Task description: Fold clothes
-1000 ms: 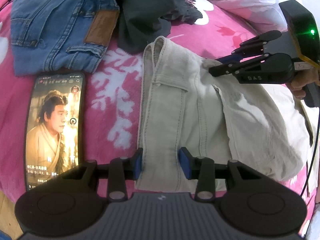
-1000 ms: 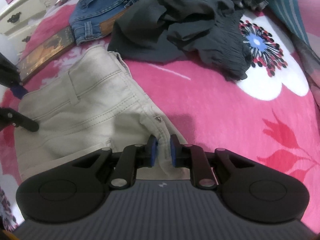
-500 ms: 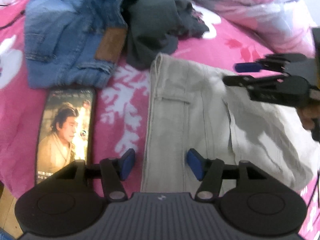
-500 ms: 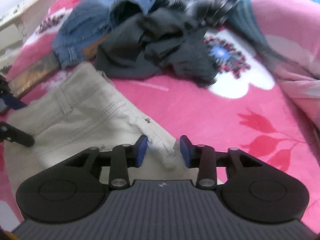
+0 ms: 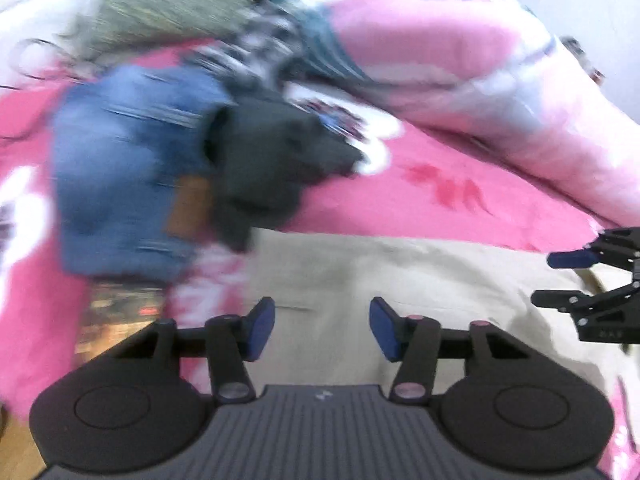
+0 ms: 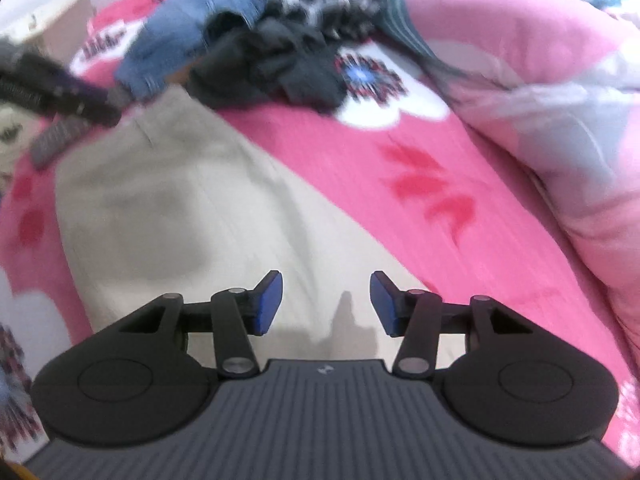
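Lying flat on the pink flowered bedspread (image 6: pixel 360 168), the beige trousers (image 5: pixel 400 280) are the landmark for everything else. Both views are blurred. The left gripper (image 5: pixel 322 328) hangs over the near part of the trousers; its jaws stand apart and are closing, with only cloth beneath them and nothing pinched between the blue pads (image 5: pixel 262 326). The right gripper (image 6: pixel 326 304) hangs over the trousers' near edge, where beige meets pink; its jaws are apart and opening, and no cloth is caught between them. In the left wrist view the right gripper also shows at the trousers' right side, its 2 fingers spread.

Beyond the trousers' far edge lies a crumpled dark grey garment (image 5: pixel 276 160), touching or overlapping them; which, I cannot tell. Left of that garment sits a pair of blue jeans (image 5: pixel 124 184) with a brown patch. Just beside the trousers' left edge a phone (image 5: pixel 120 312) lies on the bedspread, its screen lit. Well beyond the trousers, to the right, a pink quilt (image 6: pixel 540 80) is heaped up.
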`<state>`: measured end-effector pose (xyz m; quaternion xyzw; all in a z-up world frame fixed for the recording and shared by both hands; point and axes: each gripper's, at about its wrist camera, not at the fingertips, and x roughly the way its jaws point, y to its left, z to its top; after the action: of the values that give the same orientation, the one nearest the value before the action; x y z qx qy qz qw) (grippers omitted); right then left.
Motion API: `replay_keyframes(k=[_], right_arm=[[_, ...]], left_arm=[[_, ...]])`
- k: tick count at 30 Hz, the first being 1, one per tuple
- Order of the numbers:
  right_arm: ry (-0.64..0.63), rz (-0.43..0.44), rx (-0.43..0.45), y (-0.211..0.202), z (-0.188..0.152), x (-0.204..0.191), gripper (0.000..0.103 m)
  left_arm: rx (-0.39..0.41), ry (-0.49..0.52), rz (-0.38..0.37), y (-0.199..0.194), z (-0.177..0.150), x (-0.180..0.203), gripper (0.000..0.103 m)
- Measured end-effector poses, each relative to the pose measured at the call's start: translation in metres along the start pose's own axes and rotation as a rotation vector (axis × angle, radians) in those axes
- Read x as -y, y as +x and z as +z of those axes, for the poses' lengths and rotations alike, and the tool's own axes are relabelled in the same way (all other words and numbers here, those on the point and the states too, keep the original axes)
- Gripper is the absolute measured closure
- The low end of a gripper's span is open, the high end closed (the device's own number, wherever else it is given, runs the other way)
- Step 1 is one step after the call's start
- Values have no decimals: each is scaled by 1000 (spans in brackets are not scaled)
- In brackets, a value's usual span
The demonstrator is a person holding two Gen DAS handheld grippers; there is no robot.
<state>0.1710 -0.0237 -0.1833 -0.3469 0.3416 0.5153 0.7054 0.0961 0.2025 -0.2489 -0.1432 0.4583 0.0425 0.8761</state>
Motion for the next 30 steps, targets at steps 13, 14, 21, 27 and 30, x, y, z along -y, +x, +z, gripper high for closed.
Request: replay_keyframes(k=[13, 14, 21, 27, 30], right_arm=[[-98, 5, -158, 48, -10, 67, 64], [-121, 25, -179, 54, -11, 70, 65], [-276, 151, -328, 85, -18, 77, 62], [-195, 174, -314, 85, -10, 92, 63], [-195, 200, -334, 89, -13, 93, 71]], left_arm=[[-81, 136, 26, 84, 15, 13, 71], [-79, 144, 23, 85, 14, 13, 71], [-75, 164, -1, 86, 15, 11, 71], [-62, 211, 8, 87, 13, 14, 71], [-61, 214, 8, 88, 13, 14, 71]])
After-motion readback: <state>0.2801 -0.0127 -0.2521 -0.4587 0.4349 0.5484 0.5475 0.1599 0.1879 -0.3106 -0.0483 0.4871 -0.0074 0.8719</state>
